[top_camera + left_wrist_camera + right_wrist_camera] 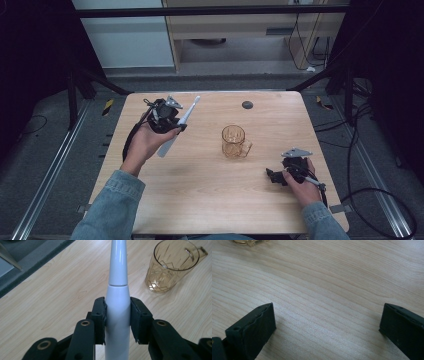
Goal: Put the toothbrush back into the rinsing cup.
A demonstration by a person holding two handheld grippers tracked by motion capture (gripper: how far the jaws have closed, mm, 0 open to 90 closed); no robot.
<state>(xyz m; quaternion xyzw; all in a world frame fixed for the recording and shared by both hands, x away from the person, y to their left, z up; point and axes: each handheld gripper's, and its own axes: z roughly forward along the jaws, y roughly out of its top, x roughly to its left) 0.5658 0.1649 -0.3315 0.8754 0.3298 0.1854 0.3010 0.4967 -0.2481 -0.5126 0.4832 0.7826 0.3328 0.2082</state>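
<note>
We see a light wood table (200, 190) w/ rounded corners. An amber glass mug (235, 141) stands upright approx. mid-table, handle toward the right. A small dark round disc (247, 104) sits near the far edge. The right gripper (274, 177) rests low at the near-right corner; contact unclear.

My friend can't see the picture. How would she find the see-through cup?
Look at the wooden table, a little right of its middle. The amber glass mug stands upright there between the two grippers, its handle pointing right. It is see-through with a cut diamond pattern, and nothing touches it.
</note>
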